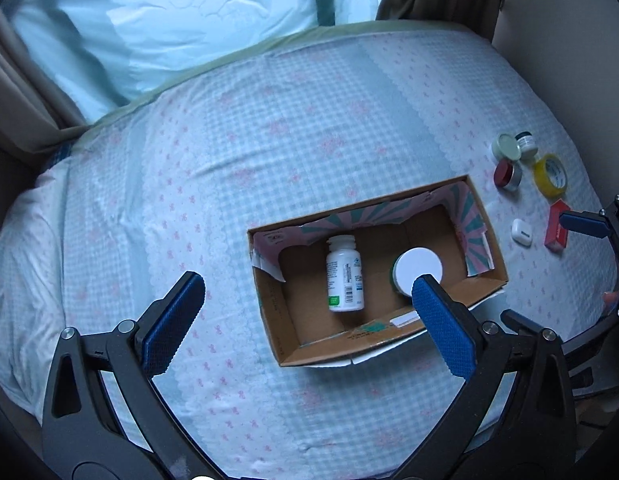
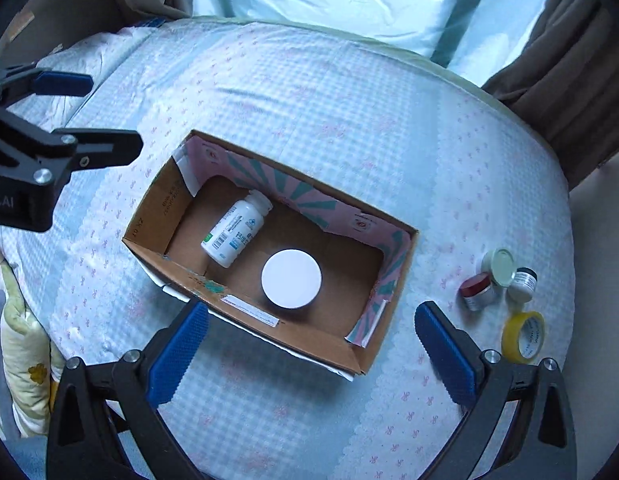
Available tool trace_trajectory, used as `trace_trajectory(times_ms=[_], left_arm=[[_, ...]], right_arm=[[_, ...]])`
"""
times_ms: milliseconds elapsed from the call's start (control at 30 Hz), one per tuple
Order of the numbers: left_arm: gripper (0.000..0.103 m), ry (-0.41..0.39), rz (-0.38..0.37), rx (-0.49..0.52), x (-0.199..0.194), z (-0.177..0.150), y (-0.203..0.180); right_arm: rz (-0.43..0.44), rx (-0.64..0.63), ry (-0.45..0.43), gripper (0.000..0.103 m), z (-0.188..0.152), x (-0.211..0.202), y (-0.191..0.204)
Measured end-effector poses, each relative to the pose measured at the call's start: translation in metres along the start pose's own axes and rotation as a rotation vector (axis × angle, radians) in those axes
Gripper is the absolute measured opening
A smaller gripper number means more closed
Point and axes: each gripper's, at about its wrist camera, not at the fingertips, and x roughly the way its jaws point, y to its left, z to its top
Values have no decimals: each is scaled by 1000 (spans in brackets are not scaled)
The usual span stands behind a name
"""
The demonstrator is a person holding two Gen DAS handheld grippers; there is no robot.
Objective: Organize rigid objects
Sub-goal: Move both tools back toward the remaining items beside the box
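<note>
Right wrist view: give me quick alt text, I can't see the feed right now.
An open cardboard box on a checked bedsheet holds a white bottle lying flat and a white-lidded jar. The open, empty right gripper hovers over its near wall; three small jars and yellow tape lie outside, right.

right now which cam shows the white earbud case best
The left wrist view: the white earbud case lies on the bedspread beside the red box, right of the cardboard box. The right wrist view does not show it.
</note>
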Motion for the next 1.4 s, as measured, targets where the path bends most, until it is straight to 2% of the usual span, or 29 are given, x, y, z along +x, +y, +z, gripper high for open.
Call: trace_trajectory(times_ms=[133,200,300,400,533,633,867,1067,1233,1400], left_arm=[[103,-29,12,-21,-25,2,-29],[103,-9,-16,-37,-30,2,-48],[103,-27,-74,-92,-38,2,-77],[103,-50,-65,-116,-42,7,-116],[103,-16,-31,-76,-32,26,-175],[103,-23,-71,-59,-16,39,-215],[103,30,-116,-19,51,73,-293],[103,95,-94,99,133,93,-341],[103,149,-87,155,192,98,-359],[103,196,-92,173,238,108,-365]], right_arm=[[-46,109,-13,103,-21,-26,-41],[-48,153,-14,103,-32,-33,-65],[-97,197,-29,103,-52,-45,-104],[-129,238,-49,103,-72,-55,-147],[-164,275,-58,103,-95,-60,-203],[-168,298,-55,103,-107,-53,-241],[-128,407,-23,103,-128,-2,-322],[-68,482,38,103,-139,75,-362],[-40,528,81,103,-144,137,-378],[-30,544,131,103,-138,179,-389]])
